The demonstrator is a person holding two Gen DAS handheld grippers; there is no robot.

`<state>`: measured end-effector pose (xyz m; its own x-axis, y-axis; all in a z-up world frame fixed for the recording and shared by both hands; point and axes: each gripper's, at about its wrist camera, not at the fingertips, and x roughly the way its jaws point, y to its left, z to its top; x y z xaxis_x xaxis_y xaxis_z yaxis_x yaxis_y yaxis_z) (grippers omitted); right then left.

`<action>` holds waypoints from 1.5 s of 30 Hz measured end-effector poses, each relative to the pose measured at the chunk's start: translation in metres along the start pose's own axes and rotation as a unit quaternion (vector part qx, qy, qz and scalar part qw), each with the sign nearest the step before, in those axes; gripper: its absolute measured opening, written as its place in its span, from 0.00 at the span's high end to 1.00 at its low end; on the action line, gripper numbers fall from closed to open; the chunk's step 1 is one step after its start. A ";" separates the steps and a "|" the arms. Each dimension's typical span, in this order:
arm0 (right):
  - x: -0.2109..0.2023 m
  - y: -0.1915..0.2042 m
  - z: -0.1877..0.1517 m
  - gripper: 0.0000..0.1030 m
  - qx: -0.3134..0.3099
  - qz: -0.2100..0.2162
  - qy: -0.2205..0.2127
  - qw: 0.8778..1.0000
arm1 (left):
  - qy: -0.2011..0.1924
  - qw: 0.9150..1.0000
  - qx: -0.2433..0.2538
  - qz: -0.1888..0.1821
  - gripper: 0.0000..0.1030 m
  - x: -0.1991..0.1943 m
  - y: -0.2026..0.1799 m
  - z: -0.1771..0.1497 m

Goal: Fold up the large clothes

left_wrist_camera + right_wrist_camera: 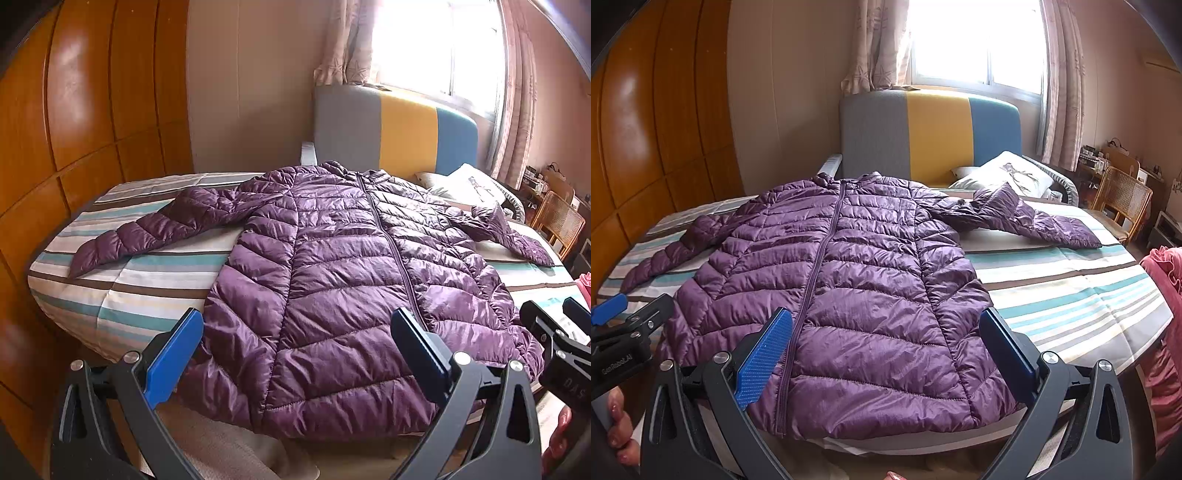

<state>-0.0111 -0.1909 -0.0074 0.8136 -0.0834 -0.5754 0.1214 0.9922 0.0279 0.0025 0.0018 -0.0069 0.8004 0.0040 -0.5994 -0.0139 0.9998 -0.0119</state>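
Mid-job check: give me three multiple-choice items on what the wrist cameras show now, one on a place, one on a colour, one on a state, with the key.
1. Where does the purple puffer jacket lie?
A. spread flat on the striped bed cover
B. hung over the wicker chair
C. on the floor

2. What colour is the middle panel of the headboard?
A. red
B. yellow
C. green

3. How do the left tongs and right tongs stand?
A. both shut on a sleeve
B. left shut on the hem, right open
C. both open, holding nothing

Key: 1 A, the jacket lies front up with both sleeves spread out on the cover. 2 B, a yellow panel sits between a grey one and a blue one. 3 C, in each wrist view the blue pads stand wide apart near the hem with no fabric between them.
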 end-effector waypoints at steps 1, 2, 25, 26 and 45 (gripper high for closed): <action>0.000 -0.001 0.000 0.03 0.001 0.000 0.000 1.000 | 0.000 1.000 0.000 0.001 0.02 0.000 0.000 0.000; 0.000 -0.001 0.000 0.03 0.001 0.001 0.000 1.000 | -0.001 1.000 -0.001 0.001 0.02 0.000 0.000 0.000; 0.004 -0.001 -0.001 0.03 0.003 0.002 0.010 1.000 | 0.002 1.000 -0.002 0.001 0.02 0.004 0.001 -0.003; 0.005 -0.001 -0.001 0.03 0.002 0.001 0.011 1.000 | 0.002 1.000 -0.001 0.001 0.02 0.005 0.001 -0.004; 0.008 0.000 -0.003 0.03 0.000 0.005 0.018 1.000 | 0.005 1.000 0.001 0.002 0.02 0.006 0.000 -0.003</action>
<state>-0.0064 -0.1914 -0.0139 0.7938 -0.0701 -0.6041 0.1139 0.9929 0.0345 0.0054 0.0020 -0.0130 0.7949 0.0077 -0.6068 -0.0155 0.9999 -0.0076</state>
